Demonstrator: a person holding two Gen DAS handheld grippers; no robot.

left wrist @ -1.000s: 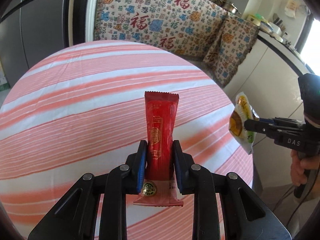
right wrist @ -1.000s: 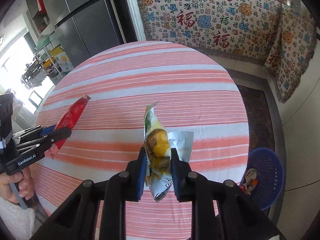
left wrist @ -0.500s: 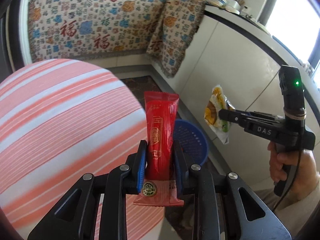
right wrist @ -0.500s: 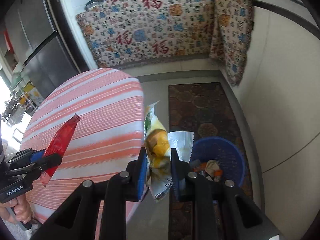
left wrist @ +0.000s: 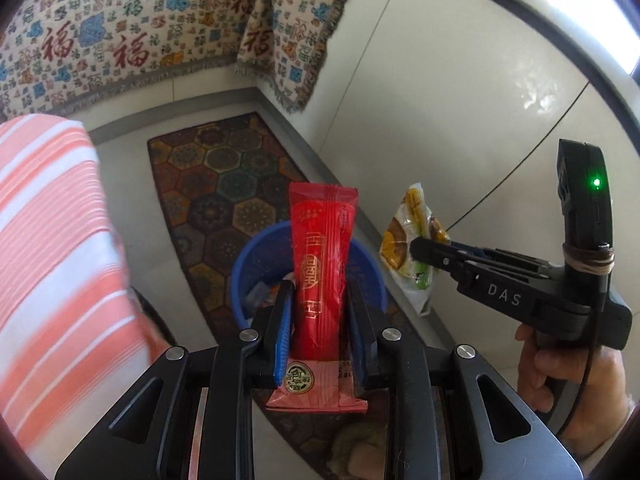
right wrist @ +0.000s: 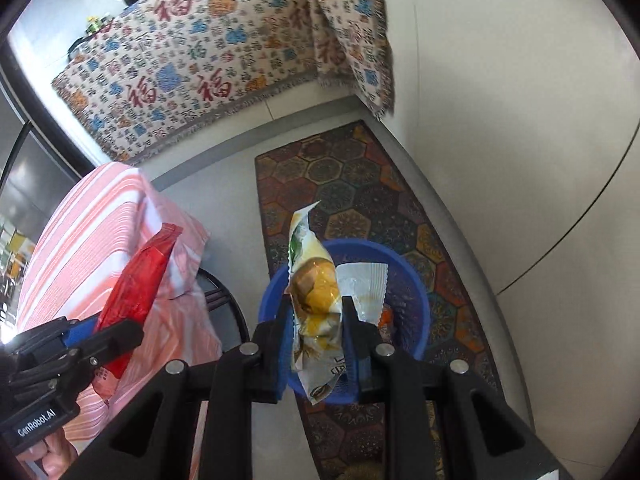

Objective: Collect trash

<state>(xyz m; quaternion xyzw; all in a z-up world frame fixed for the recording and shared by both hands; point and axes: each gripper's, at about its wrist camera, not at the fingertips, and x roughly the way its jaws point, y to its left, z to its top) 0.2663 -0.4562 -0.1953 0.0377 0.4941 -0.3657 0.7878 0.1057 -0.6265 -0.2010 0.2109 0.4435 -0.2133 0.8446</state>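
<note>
Left gripper [left wrist: 320, 312] clamps red wrapper [left wrist: 322, 256], right gripper [right wrist: 316, 328] clamps yellow wrapper [right wrist: 316, 292], both above blue basket [right wrist: 416, 280]; releasing off-centre could drop light wrappers onto rug [right wrist: 360, 184].

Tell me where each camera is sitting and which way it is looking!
Left wrist view: rides the left gripper, looking down along its fingers at the long red snack wrapper and the round blue plastic basket; a hand shows.
Right wrist view: rides the right gripper, looking down at the crinkled yellow-and-white food wrapper; the left gripper shows at the lower left.
Both share basket, hexagon-patterned floor rug, pink striped tablecloth.
</note>
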